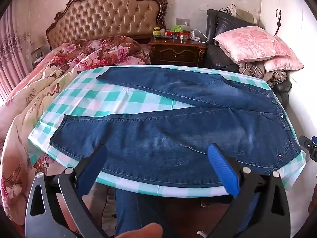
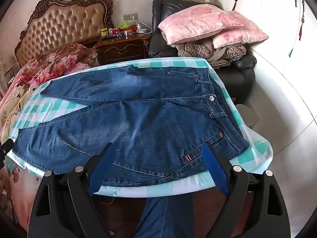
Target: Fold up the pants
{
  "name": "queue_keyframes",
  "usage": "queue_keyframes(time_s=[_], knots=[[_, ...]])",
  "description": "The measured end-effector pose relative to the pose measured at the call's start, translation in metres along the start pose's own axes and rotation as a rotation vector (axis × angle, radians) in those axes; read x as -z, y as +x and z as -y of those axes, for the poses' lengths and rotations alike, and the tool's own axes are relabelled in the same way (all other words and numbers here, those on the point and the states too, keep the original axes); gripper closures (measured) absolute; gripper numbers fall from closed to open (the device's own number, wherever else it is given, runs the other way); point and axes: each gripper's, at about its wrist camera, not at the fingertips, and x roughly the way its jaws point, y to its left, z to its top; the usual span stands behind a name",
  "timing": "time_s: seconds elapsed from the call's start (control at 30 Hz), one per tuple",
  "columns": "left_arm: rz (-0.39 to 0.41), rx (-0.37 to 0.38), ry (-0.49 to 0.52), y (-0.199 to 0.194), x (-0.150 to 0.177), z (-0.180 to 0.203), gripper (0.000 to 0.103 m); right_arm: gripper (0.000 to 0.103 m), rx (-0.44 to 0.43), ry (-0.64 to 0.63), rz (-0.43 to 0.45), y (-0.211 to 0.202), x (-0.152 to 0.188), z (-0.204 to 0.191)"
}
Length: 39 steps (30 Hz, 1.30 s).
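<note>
Blue jeans (image 1: 178, 130) lie flat on a table with a green-and-white checked cloth (image 1: 95, 99), legs spread apart to the left, waistband to the right. They also show in the right wrist view (image 2: 142, 123). My left gripper (image 1: 158, 148) is open, hovering over the near leg close to the table's front edge. My right gripper (image 2: 158, 146) is open over the near hip and pocket area by the waistband (image 2: 218, 107). Neither holds anything. The right gripper's body shows at the right edge of the left wrist view (image 1: 309, 146).
A bed with a floral quilt (image 1: 49, 83) lies left of the table. A wooden nightstand (image 1: 178, 51) with small items stands behind. A black armchair with pink pillows (image 1: 257, 45) is at the back right. My own legs show below the table edge (image 1: 128, 208).
</note>
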Motion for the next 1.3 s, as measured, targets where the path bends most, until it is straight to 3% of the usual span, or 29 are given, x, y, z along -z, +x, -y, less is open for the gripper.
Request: queue_keyframes(time_s=[1.3], knots=[[0.003,-0.002,0.005,0.004,-0.004,0.0,0.002,0.018,0.002,0.006,-0.009,0.005,0.0,0.003]])
